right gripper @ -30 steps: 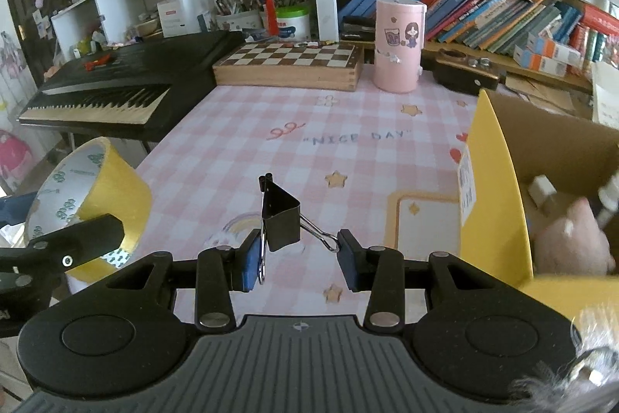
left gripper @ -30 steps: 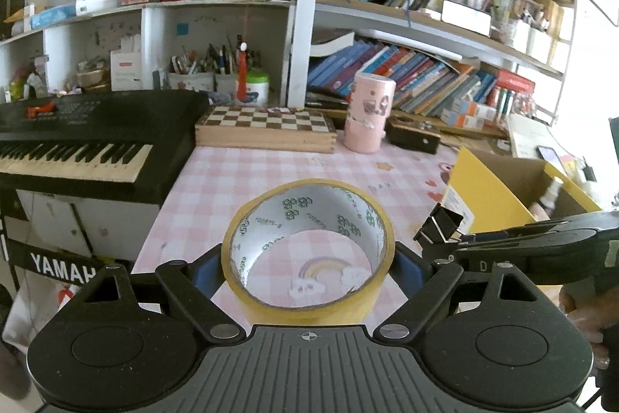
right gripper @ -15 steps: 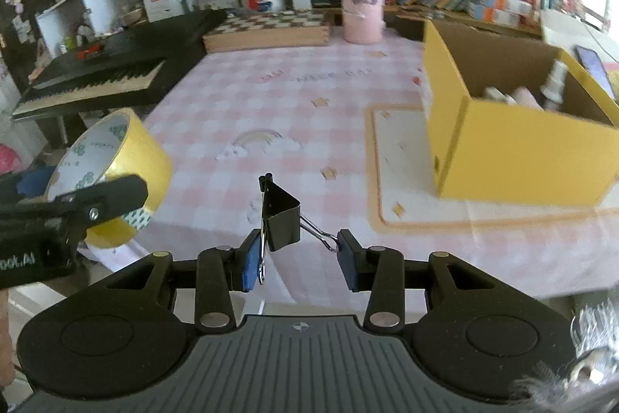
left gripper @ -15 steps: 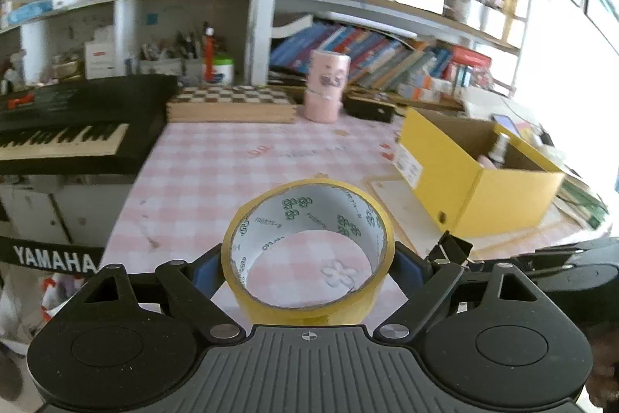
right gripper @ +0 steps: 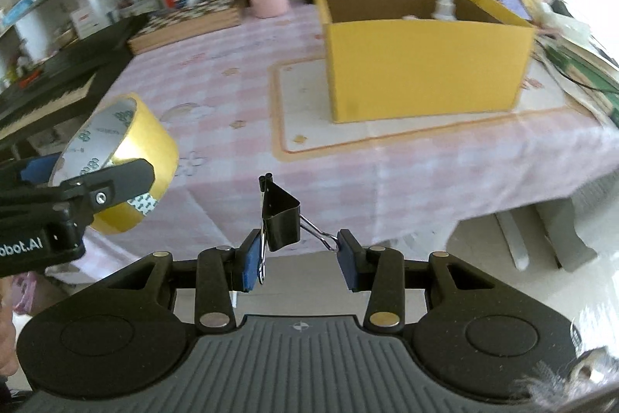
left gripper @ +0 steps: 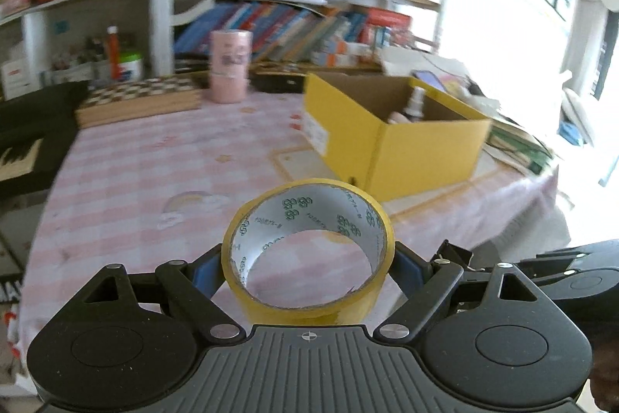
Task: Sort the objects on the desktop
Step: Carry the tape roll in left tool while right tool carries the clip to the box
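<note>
Tape: your left gripper [left gripper: 308,268] clamps the yellow tape roll [left gripper: 309,250] by its sides, above the table's near edge.
Clip: your right gripper [right gripper: 298,258] pinches the black binder clip [right gripper: 281,219] by its wire handles.
Ahead: yellow box [right gripper: 425,72] on the pink checked tablecloth [left gripper: 154,173]; nothing between.

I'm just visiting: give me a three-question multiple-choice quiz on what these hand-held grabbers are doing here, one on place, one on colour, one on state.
1. Where does the yellow box stand?
A on the tablecloth mat
B on the keyboard
C on a shelf

2. What colour is the tape roll?
A blue
B yellow
C red

3. What is the right gripper doing?
A hanging open, empty
B clamping a black binder clip
C holding a bottle

Answers: 1 A, the box sits on the bordered mat. 2 B, its outer band is yellow. 3 B, the clip's wire handles are pinched between the pads.
</note>
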A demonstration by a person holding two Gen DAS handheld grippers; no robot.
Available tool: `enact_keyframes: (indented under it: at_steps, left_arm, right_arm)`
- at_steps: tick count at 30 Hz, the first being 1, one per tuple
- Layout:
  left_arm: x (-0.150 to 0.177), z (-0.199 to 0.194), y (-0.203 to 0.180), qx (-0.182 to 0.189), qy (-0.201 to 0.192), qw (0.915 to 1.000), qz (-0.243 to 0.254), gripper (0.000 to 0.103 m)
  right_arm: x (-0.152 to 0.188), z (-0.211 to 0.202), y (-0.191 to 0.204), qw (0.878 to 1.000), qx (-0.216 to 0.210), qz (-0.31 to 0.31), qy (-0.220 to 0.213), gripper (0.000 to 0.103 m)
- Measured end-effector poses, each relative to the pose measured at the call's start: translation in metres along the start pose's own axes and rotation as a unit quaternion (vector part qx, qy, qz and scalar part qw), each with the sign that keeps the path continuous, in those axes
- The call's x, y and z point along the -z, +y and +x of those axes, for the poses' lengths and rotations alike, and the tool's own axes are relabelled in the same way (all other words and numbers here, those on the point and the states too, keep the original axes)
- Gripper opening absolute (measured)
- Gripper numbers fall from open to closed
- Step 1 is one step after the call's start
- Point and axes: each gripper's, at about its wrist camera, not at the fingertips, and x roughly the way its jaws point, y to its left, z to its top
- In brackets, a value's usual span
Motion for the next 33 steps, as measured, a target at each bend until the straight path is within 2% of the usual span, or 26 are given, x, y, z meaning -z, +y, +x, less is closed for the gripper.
enact_keyframes:
  at_steps: [7,13,26,33]
  left_arm:
    - [-0.008,0.022,-0.037,0.040,0.010,0.9985,0.036,0.088]
    - [-0.022,0.037,-0.067,0.060,0.004,0.9961,0.065,0.088]
    - [-0.047,0.082,-0.119,0.067,0.002,0.9946,0.080,0.088]
    - [-0.065,0.103,-0.151,0.057,-0.008,0.9936,0.097,0.088]
  right_arm:
    - [0.003,-0.008,-0.038,0.999,0.029,0.034,0.001,0.038]
    - [-0.008,-0.012,-0.072,0.997,0.040,0.061,-0.008,0.038]
    - [-0.040,0.007,-0.138,0.998,0.030,0.055,0.010,0.038]
    - [-0.057,0.013,-0.178,0.998,0.022,0.062,0.002,0.038]
